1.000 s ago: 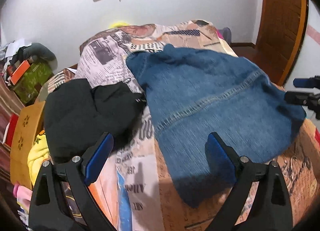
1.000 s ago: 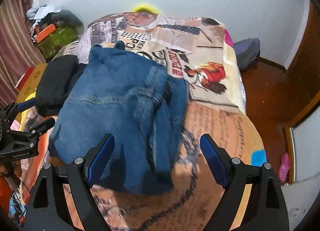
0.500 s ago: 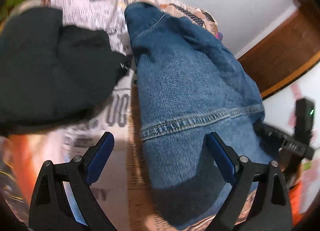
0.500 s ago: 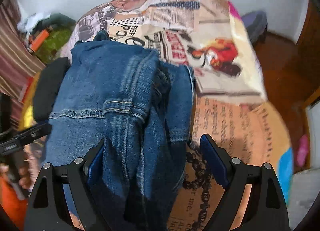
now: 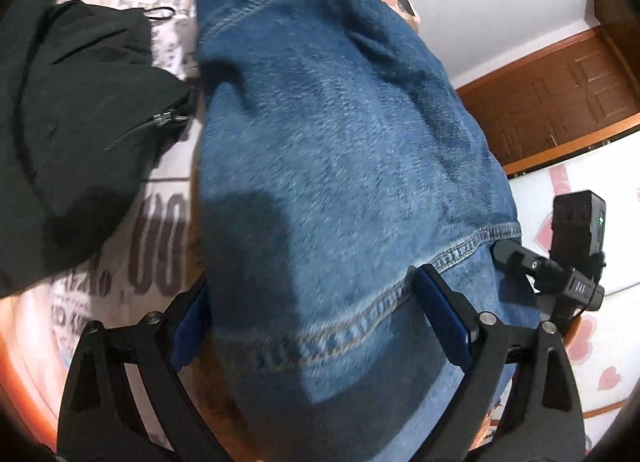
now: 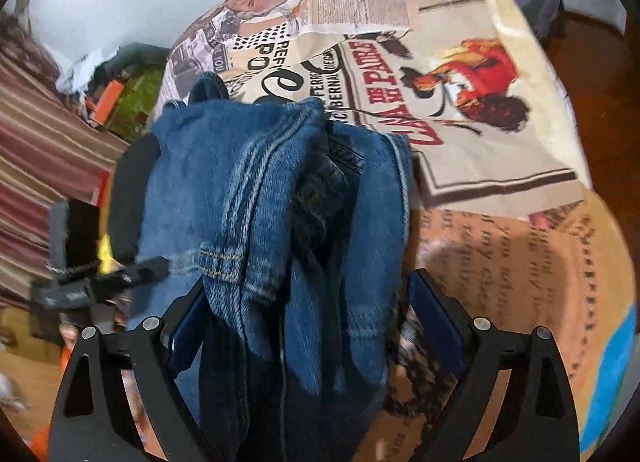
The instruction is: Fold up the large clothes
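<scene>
A heavy blue denim jacket lies heaped on the bed, its cloth thick and slightly fuzzy, crossed by tan double-stitched seams and bunched into long folds along one side. The bed's cover is a smooth printed sheet, all newspaper lettering and a figure in red. Beside the denim, just touching its edge, sits a soft black garment with a small metal zip pull, matt and rumpled.

Both tools hang low over the near end of the jacket. The left gripper has its jaws spread wide, one blue pad on either side of the hem seam; the cloth bulges up between them, but the pads do not look pressed into it. The right gripper stands likewise wide, its jaws having just been opening, with the folded, darker layers of denim lying between the pads and nothing visibly pinched.

Beyond the bed are a plain white wall, a brown panelled wooden door, and striped cloth off to the side.
</scene>
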Available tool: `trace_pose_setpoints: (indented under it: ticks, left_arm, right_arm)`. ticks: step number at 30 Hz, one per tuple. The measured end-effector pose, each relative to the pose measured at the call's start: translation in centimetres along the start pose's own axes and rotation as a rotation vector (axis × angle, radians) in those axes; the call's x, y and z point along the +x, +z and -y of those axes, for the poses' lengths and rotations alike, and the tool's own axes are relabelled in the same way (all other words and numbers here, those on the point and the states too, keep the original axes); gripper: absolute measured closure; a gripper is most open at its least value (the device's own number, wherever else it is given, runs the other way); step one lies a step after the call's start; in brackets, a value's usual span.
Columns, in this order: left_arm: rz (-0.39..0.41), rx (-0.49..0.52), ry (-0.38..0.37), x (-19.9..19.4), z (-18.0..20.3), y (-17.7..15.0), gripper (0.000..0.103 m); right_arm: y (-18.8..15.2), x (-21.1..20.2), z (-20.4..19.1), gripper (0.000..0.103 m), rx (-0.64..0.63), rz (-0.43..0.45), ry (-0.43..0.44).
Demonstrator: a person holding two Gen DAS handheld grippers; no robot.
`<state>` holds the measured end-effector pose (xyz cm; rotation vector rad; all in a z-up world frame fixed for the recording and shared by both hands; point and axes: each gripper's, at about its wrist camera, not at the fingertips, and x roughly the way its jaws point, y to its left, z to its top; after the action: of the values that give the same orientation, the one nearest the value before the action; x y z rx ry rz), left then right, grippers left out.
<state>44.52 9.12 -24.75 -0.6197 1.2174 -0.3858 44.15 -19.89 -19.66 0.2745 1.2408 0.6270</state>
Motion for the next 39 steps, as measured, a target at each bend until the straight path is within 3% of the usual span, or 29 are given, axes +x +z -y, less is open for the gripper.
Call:
trace_pose_setpoints:
  ticks: [6, 8, 10, 12, 15, 18, 27, 33, 39]
  left_arm:
    - [-0.025, -0.064, -0.041, 1.3, -0.2, 1.5, 0.009]
    - [-0.021, -0.065, -0.037, 1.2, -0.2, 1.5, 0.013]
    - [-0.007, -0.063, -0.033, 0.6, 0.2, 1.0, 0.020]
    - [0.007, -0.067, -0.044, -0.5, 0.0, 0.9, 0.035]
    - [0.023, -0.067, -0.074, -1.9, 0.5, 0.6, 0.054]
    - [0.044, -0.036, -0.074, -3.7, 1.5, 0.4, 0.064]
    - [0.208, 0.160, 0.017, -12.6, 7.3, -1.6, 0.068]
    - [0.343, 0.183, 0.005, -21.2, 6.4, -1.9, 0.069]
    - [0.448, 0.159, 0.040, -27.9, 3.2, -2.2, 0.069]
  right_arm:
    - [0.7, 0.9, -0.1, 0.014, 0.029, -0.038, 0.052]
    - [0.7, 0.9, 0.0, 0.025, 0.044, -0.047, 0.067]
    - [0.6, 0.8, 0.2, 0.036, 0.068, -0.057, 0.080]
    - [0.4, 0.4, 0.2, 0.051, 0.079, -0.056, 0.088]
    - [-0.2, -0.5, -0.5, 0.066, 0.078, -0.046, 0.082]
    - [-0.3, -1.4, -1.8, 0.072, 0.057, -0.038, 0.075]
    - [-0.5, -5.0, -8.0, 0.074, -0.055, 0.025, 0.048]
    - [0.9, -6.5, -14.3, 0.074, -0.168, 0.097, 0.074]
    - [2.7, -4.5, -21.0, 0.074, -0.287, 0.135, 0.106]
